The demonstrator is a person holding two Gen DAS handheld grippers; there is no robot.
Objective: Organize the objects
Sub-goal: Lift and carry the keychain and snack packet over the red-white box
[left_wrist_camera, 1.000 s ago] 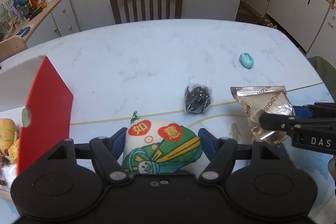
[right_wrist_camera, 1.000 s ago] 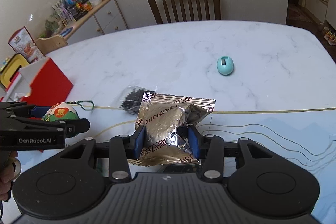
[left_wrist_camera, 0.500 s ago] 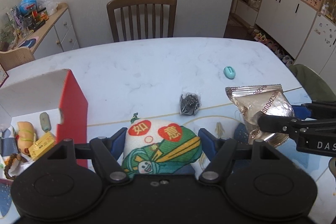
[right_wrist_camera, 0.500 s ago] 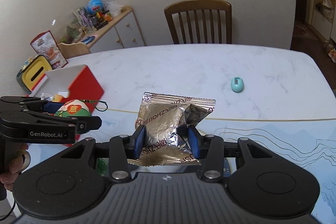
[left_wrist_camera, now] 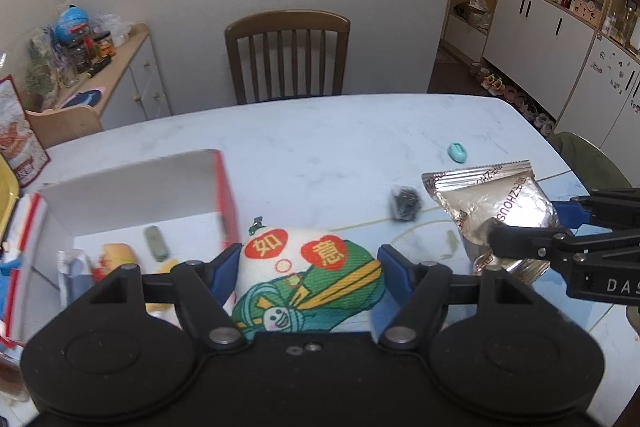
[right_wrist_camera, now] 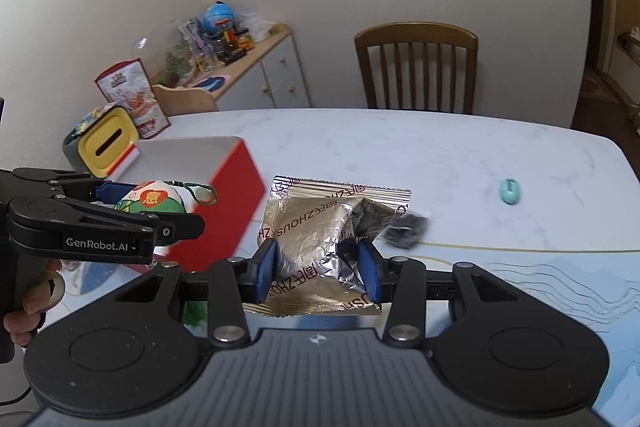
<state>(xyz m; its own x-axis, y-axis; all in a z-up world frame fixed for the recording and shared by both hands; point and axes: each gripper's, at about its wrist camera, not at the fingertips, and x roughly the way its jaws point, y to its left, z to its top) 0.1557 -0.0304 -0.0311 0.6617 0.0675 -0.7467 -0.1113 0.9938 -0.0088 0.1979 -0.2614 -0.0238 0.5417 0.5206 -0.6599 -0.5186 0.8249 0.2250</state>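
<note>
From where I stand, everything hinges on the red box [left_wrist_camera: 132,203] that sits open-topped on the tabletop [left_wrist_camera: 340,139]. The left tongs [left_wrist_camera: 310,269] are clamped on a plump embroidered pouch [left_wrist_camera: 308,279] and hang at the box's right wall, nearly over its rim, so the open compartment lies just to their left and a little ahead. The right tongs [right_wrist_camera: 318,269] are closed on a crinkled foil snack packet [right_wrist_camera: 320,227], held off the tabletop further to the right of the box, with the left tongs between them and the opening. I judge the left tongs the nearer pair, so the pouch likely goes in first with a short leftward shift; the packet has to cross more ground. Inside the box a few small items already lie on the floor. A dark little bag [left_wrist_camera: 405,203] and a teal oval thing [left_wrist_camera: 457,151] wait on the tabletop, well right of the box.
</note>
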